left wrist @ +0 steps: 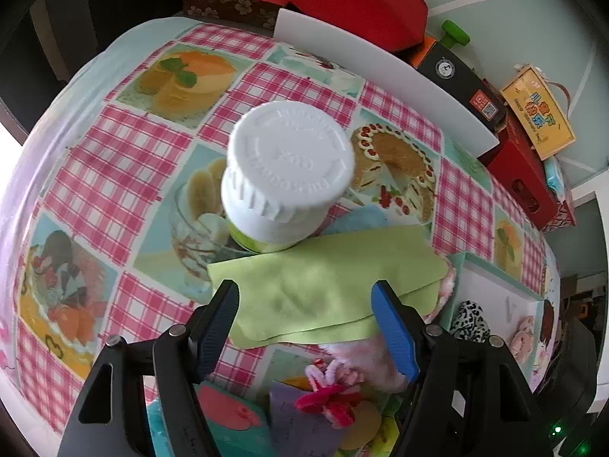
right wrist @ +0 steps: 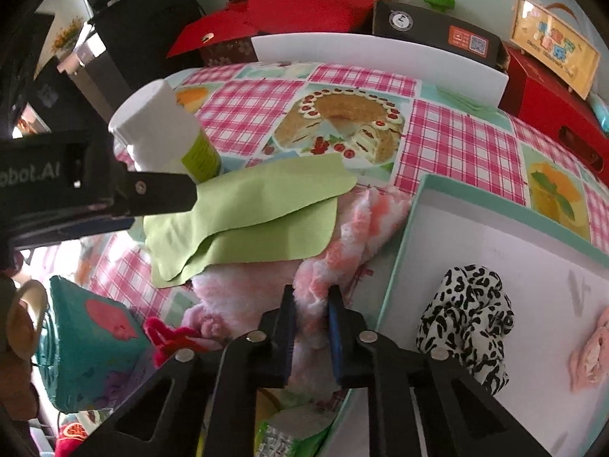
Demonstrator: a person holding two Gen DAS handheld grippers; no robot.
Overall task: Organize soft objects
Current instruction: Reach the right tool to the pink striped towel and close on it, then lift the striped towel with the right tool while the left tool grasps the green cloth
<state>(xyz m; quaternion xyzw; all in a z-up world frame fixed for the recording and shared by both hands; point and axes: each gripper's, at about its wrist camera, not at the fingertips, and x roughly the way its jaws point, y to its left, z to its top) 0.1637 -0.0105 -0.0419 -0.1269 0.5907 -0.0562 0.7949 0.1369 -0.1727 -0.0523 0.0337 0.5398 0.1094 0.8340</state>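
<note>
So the right gripper [right wrist: 312, 304] has its jaws pinched tight on the fluffy pink-and-white towel [right wrist: 342, 228], which is bunched on the checkered tablecloth [right wrist: 456, 141] right against the teal tray [right wrist: 415, 209]. A folded green cloth [right wrist: 247, 221] lies partly over the towel, with a white-capped bottle [right wrist: 160, 129] standing at its far corner. The left gripper [left wrist: 304, 297] hangs over the green cloth with its jaws wide apart, holding nothing. Inside the tray there's a leopard-print scrunchie [right wrist: 468, 316] and a pink scrunchie [right wrist: 593, 354].
</note>
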